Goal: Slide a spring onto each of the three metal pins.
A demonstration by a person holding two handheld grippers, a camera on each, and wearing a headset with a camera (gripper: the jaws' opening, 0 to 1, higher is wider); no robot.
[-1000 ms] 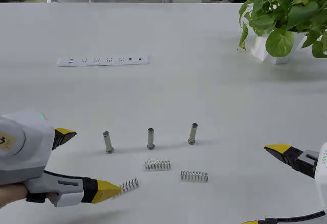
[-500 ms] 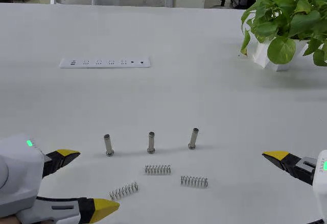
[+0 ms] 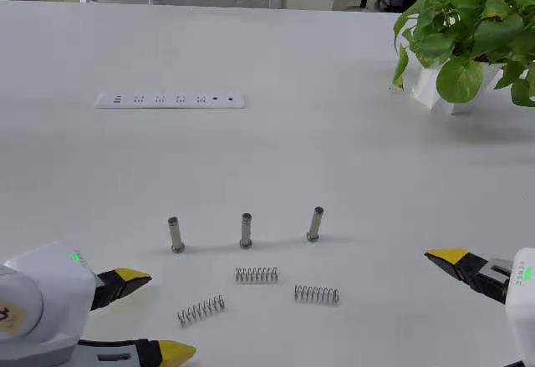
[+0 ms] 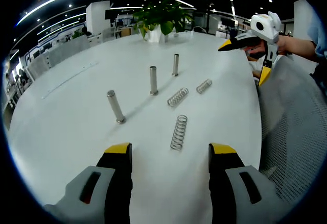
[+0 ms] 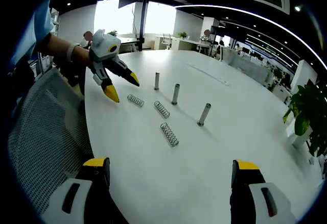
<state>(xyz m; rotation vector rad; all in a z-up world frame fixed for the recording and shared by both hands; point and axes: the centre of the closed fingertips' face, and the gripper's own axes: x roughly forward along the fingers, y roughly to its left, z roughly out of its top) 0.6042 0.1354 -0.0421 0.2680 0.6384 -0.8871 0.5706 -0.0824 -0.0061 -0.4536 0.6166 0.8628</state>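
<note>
Three metal pins stand upright in a row on the white table: left pin [image 3: 175, 234], middle pin [image 3: 246, 230], right pin [image 3: 314, 224]. In front of them lie three loose springs: left spring [image 3: 201, 309], middle spring [image 3: 257, 275], right spring [image 3: 317, 294]. My left gripper [image 3: 155, 317] is open at the near left, its jaws empty, with the left spring [image 4: 178, 131] just ahead of its tips [image 4: 170, 151]. My right gripper [image 5: 169, 165] stands wide open at the near right, well back from the right spring [image 5: 169, 133], nothing held.
A white power strip [image 3: 170, 99] lies at the back left. A potted plant [image 3: 464, 28] in a white pot stands at the back right. A mesh chair [image 5: 41, 132] sits at the table's near edge.
My left gripper has drawn back toward the near edge, away from the left spring, staying open. The right gripper has hardly moved. The springs and pins lie as before.
</note>
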